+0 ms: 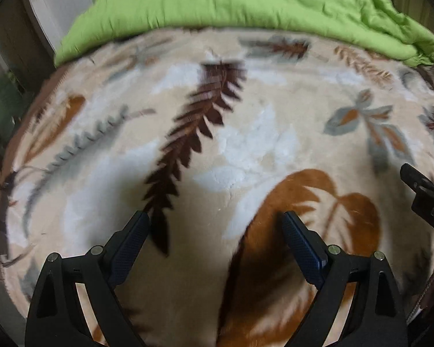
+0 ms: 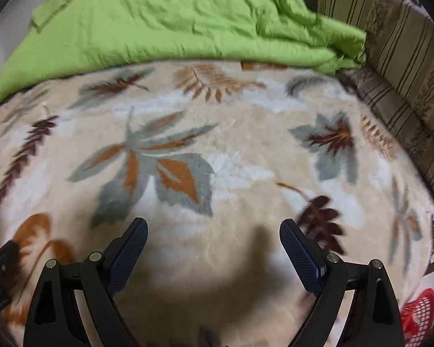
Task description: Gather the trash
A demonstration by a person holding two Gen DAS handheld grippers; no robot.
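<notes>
Both grippers, left gripper [image 1: 215, 222] and right gripper [image 2: 214, 230], gape empty; red basket [image 2: 419, 315] cut off.

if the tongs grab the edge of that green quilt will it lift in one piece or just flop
The green quilt would probably flop: it lies crumpled in soft folds. Its puffy look suggests it is light for its size. It rests on the plush leaf-print blanket, so it would likely drag and bunch rather than slide.

Plush, fuzzy leaf-print blanket [image 1: 246, 150]; crinkled matt green quilt [image 2: 165, 23] at twelve o'clock; woven striped cushion [image 2: 405, 57]; red plastic mesh basket [image 2: 419, 315].
</notes>
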